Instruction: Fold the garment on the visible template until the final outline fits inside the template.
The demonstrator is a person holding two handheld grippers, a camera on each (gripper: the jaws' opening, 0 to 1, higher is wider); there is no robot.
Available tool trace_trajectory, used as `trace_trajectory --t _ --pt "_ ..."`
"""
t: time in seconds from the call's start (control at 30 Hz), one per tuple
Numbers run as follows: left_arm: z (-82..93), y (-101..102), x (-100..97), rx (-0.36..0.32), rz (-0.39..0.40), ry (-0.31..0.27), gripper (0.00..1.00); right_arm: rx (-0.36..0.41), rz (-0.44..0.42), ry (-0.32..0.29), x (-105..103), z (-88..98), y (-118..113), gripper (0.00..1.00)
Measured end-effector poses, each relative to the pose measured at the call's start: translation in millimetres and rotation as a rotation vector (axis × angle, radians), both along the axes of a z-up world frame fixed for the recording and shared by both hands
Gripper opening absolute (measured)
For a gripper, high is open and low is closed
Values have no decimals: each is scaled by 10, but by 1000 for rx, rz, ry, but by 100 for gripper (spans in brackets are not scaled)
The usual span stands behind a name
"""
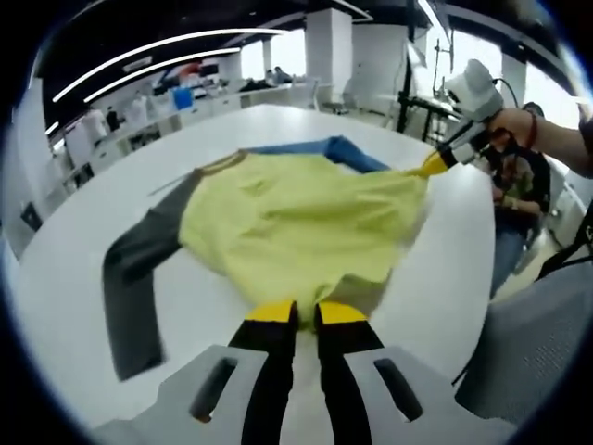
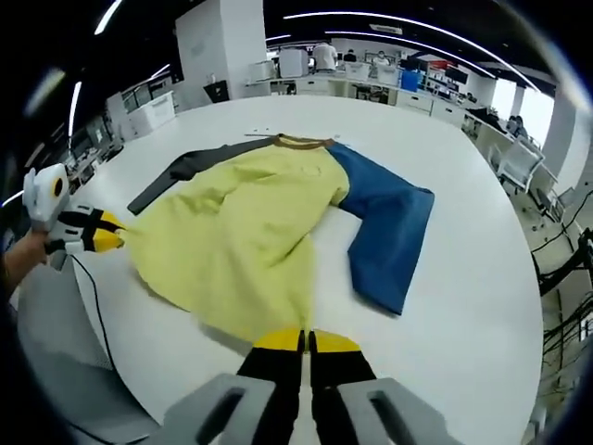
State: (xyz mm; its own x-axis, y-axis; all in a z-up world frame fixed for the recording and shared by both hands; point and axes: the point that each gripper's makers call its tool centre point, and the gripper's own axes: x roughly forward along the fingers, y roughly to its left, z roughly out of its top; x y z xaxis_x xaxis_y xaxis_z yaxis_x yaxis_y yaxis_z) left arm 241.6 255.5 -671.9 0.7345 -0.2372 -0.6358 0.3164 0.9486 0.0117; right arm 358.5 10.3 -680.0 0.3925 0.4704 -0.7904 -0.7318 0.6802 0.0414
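Observation:
A long-sleeved shirt with a yellow body (image 1: 296, 222) lies on the white table (image 1: 111, 176). Its grey sleeve (image 1: 134, 269) stretches left and its blue sleeve (image 1: 347, 150) lies at the far side. My left gripper (image 1: 306, 313) is shut on the yellow hem at one corner. My right gripper (image 1: 443, 159) pinches the other hem corner, pulling it to a point. In the right gripper view, my right gripper (image 2: 307, 341) is shut on the yellow hem (image 2: 269, 320). The left gripper (image 2: 109, 236) holds the far corner. The blue sleeve (image 2: 389, 222), grey sleeve (image 2: 185, 171) and brown collar (image 2: 301, 141) lie flat.
A hand (image 1: 519, 125) holds the right gripper, and a seated person (image 1: 519, 195) is beyond the table's right edge. Bare white table (image 2: 482, 306) surrounds the shirt. A thin cable (image 2: 93, 306) runs by the near edge. Desks and office gear (image 2: 371, 74) stand behind.

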Motion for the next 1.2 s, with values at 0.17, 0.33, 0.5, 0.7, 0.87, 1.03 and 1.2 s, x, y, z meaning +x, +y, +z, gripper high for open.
trace_trajectory --t 0.17,0.33,0.5,0.7,0.87,1.03,1.2 --pt "-4 20 -92 -3 -6 17 5 8 -28 1 -74 3 -70 0" --pt "-66 92 -177 18 -11 33 5 31 -81 25 -194 -46 -136 0" --pt "-118 157 -230 28 1 49 4 62 -132 53 -315 -96 -175 0" --pt "-163 211 -274 71 -12 63 4 62 -139 85 -433 -207 -165 0" --pt "-200 247 -298 62 -1 74 4 43 -135 95 -466 -287 -176 0" --pt "-215 248 -316 43 16 78 5 40 -145 102 -462 -319 -199 0" --pt "-219 252 -375 37 25 84 9 36 -145 110 -458 -342 -209 0"
